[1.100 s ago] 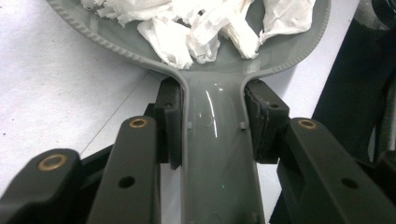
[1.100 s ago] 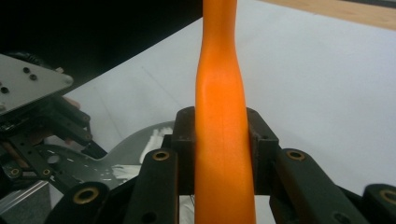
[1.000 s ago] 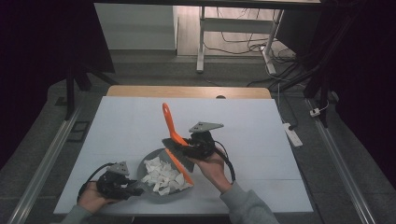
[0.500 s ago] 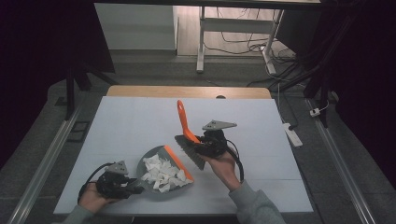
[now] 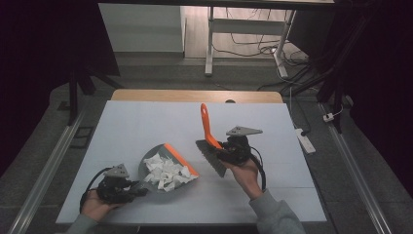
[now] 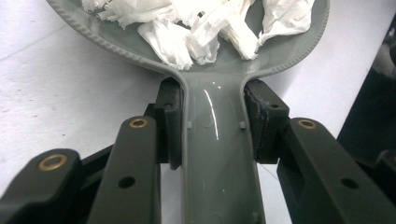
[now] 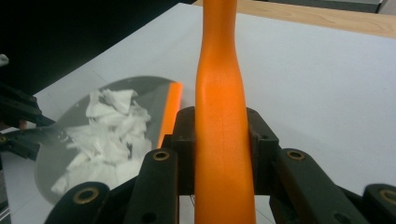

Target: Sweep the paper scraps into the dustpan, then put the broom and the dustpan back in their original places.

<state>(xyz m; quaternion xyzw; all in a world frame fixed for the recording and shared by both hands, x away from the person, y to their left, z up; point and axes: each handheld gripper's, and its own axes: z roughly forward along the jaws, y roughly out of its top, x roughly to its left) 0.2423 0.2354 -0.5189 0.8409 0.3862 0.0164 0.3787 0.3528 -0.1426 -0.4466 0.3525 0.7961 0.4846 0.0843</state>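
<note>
Evidently sweeping paper scraps into a dustpan. Left gripper (image 5: 127, 187) clenched on the grey handle of the dustpan (image 5: 165, 168), both pads pressed flat against the handle's sides in the left gripper view, probably to keep the pan flat on the white table (image 5: 146, 122) with its orange lip turned toward the brush. Torn white paper scraps (image 5: 165, 171) heaped inside the pan, near the lip, none seen loose on the table. Right gripper (image 5: 225, 148) grasping the orange handle of the brush (image 5: 209, 141), handle rising up and away from the person, dark bristles low and just right of the pan, apart from its lip. Held so, likely for clearance after a stroke or ready for another. Pan near the table's front edge, left of centre.
</note>
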